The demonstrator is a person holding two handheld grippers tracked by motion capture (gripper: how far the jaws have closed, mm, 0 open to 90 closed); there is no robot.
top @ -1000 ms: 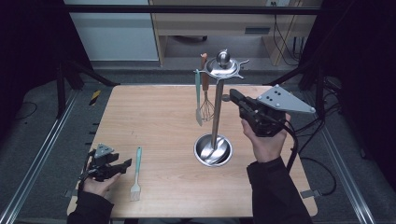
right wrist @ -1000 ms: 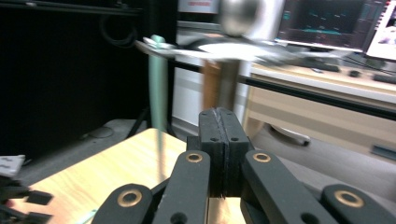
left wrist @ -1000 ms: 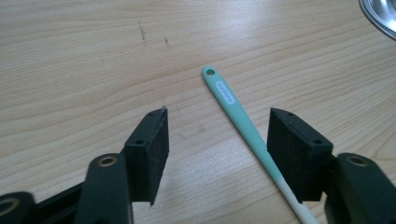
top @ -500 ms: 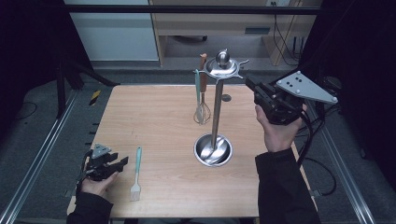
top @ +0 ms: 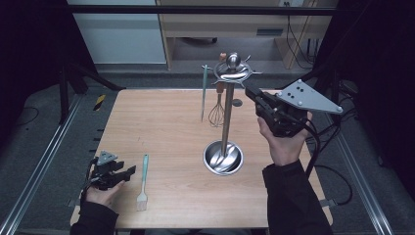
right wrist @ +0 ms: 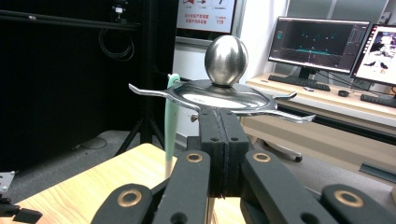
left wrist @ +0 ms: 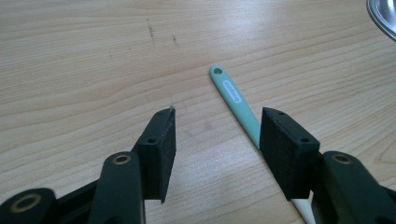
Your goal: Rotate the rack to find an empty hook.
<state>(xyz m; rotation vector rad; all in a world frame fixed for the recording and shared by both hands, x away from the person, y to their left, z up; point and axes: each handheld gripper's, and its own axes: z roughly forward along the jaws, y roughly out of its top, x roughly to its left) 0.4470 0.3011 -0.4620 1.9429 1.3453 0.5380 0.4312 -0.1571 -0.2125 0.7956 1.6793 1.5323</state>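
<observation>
A steel utensil stand (top: 225, 122) with a ball top (right wrist: 226, 58) and hooked arms rises from the middle of the wooden table (top: 161, 127). A teal spatula (top: 204, 95) and a whisk (top: 217, 113) hang from it. My right gripper (top: 250, 93) is shut on nothing, its tips just short of the stand's top disc (right wrist: 223, 126). A teal-handled brush (top: 143, 181) lies flat at the front left. My left gripper (top: 128, 172) rests beside it, open; its jaws have just been opening, and the brush handle (left wrist: 236, 100) runs behind one jaw, unpressed.
A small grey disc (top: 237, 103) lies on the table behind the stand. Metal rails (top: 44, 161) run along both sides of the table. A desk with monitors (right wrist: 317, 39) stands beyond the far edge.
My right gripper has lifted from beside the stand's pole, drifted right, then come back toward the top disc. The left hand and the brush have stayed put.
</observation>
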